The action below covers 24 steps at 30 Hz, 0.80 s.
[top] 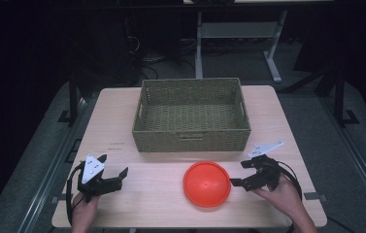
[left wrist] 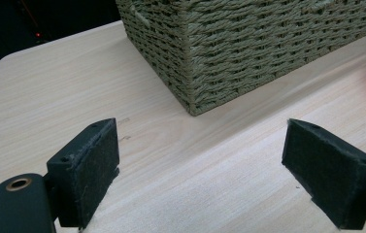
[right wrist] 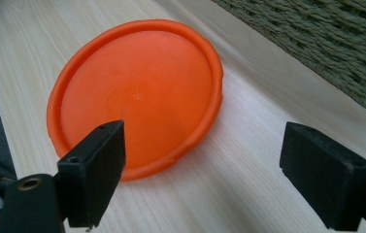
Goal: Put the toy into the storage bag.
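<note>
High view, layout: orange plastic dish [top: 207, 184] lies upside down on the desk [top: 122, 126], just in front of the woven basket [top: 191, 115], apart from it.
High view, right gripper [top: 242, 173]: jaws spread, empty, just beside the dish's right edge, pointing left at it; hand wrapped round the handle, low over the desk.
High view, left gripper [top: 113, 166]: jaws spread, empty, well apart from the dish at the desk's left front; forearm coming in from the bottom edge.
Left gripper view: both pads [left wrist: 91, 167] hang low over bare desk, aimed at the basket corner [left wrist: 195, 68]; sliver of orange at the right edge.
Right gripper view, pose: one pad [right wrist: 98, 170] overlaps the dish rim [right wrist: 137, 170] in the picture, the other stands over bare wood; contact cannot be told.
Right gripper view, risk: rim is thin and lies flat, so the pads could slide over it or push the dish away rather than pinch.
Risk, carry: a one-edge pinch could let the dish tilt and catch the basket's front wall.
</note>
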Each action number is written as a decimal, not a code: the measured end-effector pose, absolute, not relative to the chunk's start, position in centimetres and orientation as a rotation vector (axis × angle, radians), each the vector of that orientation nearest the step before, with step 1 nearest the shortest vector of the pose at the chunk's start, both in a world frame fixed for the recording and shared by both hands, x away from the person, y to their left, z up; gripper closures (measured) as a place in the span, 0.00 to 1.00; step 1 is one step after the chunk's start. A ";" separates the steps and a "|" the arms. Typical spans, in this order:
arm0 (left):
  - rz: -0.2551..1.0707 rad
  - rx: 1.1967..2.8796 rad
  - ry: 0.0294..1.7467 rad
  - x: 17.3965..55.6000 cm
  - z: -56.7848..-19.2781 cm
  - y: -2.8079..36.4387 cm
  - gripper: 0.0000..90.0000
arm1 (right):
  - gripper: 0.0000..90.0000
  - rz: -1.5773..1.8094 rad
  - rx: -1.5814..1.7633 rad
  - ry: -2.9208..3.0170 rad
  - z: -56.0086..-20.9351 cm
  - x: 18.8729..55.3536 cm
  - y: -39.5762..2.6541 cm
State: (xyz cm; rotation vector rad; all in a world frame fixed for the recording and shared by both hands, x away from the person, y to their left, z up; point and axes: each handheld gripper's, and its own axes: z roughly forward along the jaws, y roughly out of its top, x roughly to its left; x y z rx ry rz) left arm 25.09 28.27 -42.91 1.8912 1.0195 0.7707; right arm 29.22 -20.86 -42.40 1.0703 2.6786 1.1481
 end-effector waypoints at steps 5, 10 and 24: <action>0.773 1.890 1.018 25.1 -42.9 28.3 0.14 | 0.20 1.119 1.068 2.715 -42.4 30.0 -19.8; 0.769 1.889 1.020 25.1 -42.9 28.4 0.14 | 0.23 1.092 1.098 2.738 -43.1 30.7 -18.9; 0.783 1.884 1.022 24.9 -42.9 28.4 0.14 | 0.32 1.050 1.148 2.764 -44.2 32.0 -17.5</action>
